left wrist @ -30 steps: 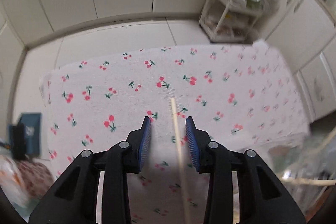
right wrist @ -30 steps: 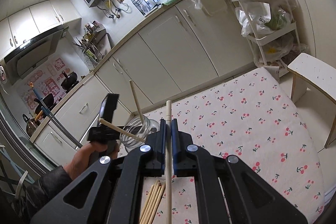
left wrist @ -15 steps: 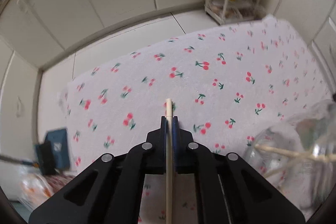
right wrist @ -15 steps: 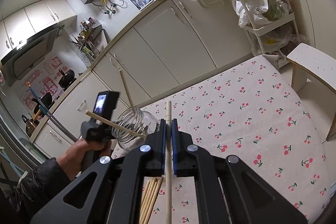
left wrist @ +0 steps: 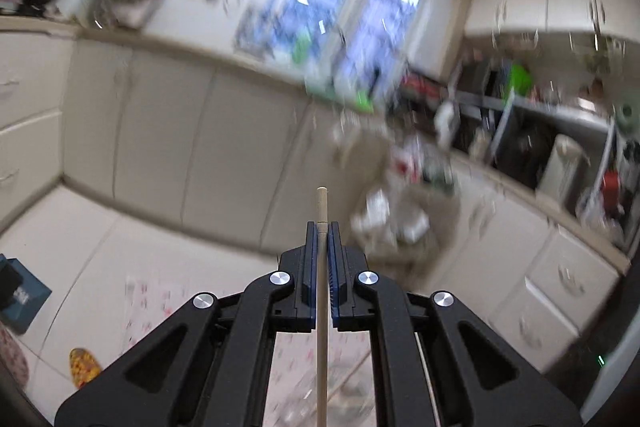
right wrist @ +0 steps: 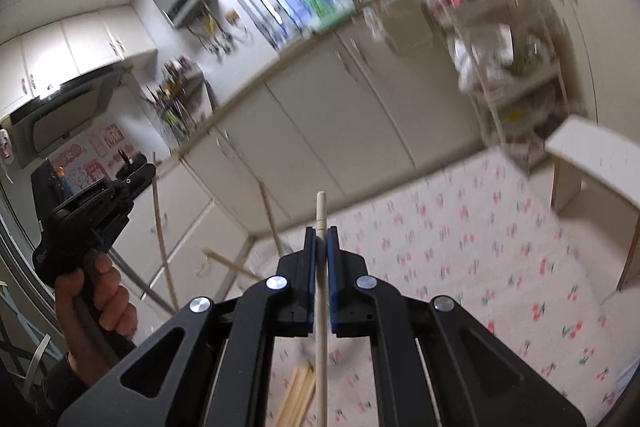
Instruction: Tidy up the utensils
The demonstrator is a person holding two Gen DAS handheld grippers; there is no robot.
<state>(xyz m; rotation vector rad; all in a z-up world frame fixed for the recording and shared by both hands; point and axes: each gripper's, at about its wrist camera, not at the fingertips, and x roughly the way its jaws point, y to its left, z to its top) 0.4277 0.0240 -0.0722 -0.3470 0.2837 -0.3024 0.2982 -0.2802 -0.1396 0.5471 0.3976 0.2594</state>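
My left gripper [left wrist: 322, 227] is shut on a wooden chopstick [left wrist: 322, 203] that runs up between its blue pads, raised and pointing at the kitchen cabinets. It also shows in the right wrist view [right wrist: 104, 215], held in a hand, with its chopstick [right wrist: 162, 227] slanting down. My right gripper [right wrist: 321, 233] is shut on another wooden chopstick [right wrist: 320, 211], lifted over the cherry-print cloth [right wrist: 480, 247]. Several loose chopsticks [right wrist: 298, 397] lie on the cloth below it. Two chopsticks [right wrist: 270, 215] stand at the blurred glass jar, whose body is hard to make out.
Cream base cabinets [right wrist: 320, 131] run behind the table. A white wire rack [right wrist: 512, 67] with bags stands at the right, next to a white stool [right wrist: 596, 163]. A blue box [left wrist: 20, 295] and a slipper [left wrist: 82, 367] lie on the floor.
My left gripper closed on a chopstick lying on the cloth, then swung up with it, so its view turned from the table to the kitchen. My right gripper tilted upward, still gripping its chopstick.
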